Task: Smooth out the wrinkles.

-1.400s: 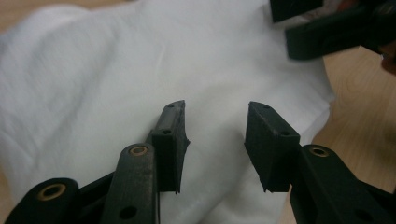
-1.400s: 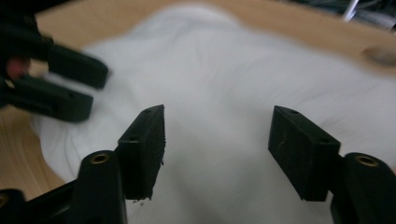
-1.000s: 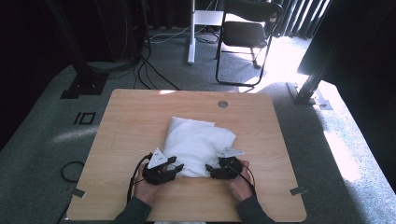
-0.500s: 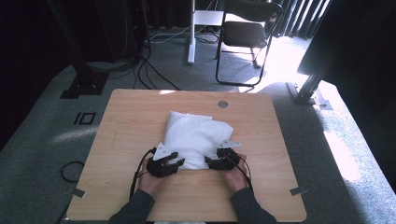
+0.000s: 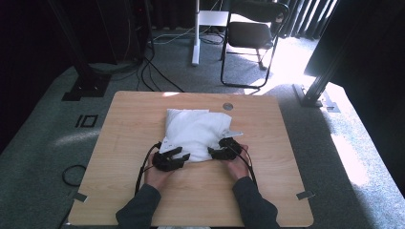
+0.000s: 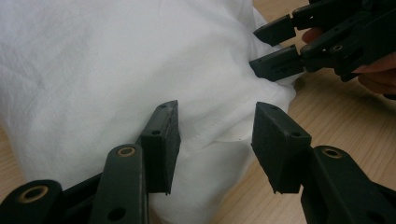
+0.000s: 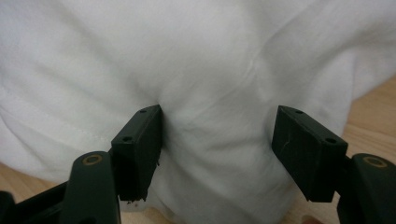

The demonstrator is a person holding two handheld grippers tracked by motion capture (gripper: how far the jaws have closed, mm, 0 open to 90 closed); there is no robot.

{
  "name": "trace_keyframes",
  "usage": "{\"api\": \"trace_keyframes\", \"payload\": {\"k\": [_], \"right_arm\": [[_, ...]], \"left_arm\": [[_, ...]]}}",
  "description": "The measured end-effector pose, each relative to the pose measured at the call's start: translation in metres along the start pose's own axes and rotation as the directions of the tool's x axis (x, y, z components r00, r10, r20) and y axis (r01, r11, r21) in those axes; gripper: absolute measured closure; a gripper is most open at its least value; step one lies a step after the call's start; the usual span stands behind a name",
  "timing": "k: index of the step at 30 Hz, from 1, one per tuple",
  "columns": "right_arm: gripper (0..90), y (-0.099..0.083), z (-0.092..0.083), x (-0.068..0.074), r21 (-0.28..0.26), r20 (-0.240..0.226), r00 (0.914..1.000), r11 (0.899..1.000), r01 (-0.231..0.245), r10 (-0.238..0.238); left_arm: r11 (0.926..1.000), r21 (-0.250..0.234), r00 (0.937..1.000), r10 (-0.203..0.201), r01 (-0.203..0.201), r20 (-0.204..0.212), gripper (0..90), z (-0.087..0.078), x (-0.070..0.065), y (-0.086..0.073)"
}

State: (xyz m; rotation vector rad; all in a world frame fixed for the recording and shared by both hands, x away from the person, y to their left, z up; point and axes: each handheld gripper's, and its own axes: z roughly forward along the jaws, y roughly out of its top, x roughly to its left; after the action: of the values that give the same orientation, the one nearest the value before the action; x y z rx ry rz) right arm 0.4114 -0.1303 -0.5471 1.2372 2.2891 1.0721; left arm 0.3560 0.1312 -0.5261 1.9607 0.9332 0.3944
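The pillow runs off the right gripper view's top and sides. In the high view, both grippers cover its near edge, and the chair loses its top at the frame.

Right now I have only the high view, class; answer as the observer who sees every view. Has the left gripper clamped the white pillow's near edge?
Observer: No. In the left gripper view the left gripper has just been opening; its jaws stand apart with a seam of the pillow between them, unpinched.
Operator: And the right gripper?
Observer: Its own view shows the right gripper open too, jaws astride a bulge of the pillow.
Operator: How near are they?
Observer: Close: the left gripper view shows the right gripper's jaws at the pillow corner over the table.
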Motion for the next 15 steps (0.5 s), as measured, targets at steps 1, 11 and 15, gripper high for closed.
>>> {"api": "trace_keyframes", "payload": {"k": [1, 11, 15], "right_arm": [[30.9, 0.001, -0.002, 0.000, -0.009, 0.001, 1.0000, 1.000, -0.003, 0.003], [26.2, -0.016, -0.082, -0.005, -0.167, 0.022, 0.9993, 0.986, -0.025, 0.029], [26.2, -0.034, -0.118, -0.016, -0.220, 0.038, 0.9977, 0.974, -0.046, 0.056]], "left_arm": [[1.0000, 0.000, 1.0000, 0.000, 0.000, 0.000, 51.9, 0.000, 0.000, 0.000], [0.9970, -0.072, 0.9983, -0.032, 0.029, -0.048, 47.2, -0.058, 0.010, 0.003], [0.9900, -0.123, 0.9951, -0.077, 0.069, -0.063, 46.7, -0.093, 0.020, -0.005]]}}
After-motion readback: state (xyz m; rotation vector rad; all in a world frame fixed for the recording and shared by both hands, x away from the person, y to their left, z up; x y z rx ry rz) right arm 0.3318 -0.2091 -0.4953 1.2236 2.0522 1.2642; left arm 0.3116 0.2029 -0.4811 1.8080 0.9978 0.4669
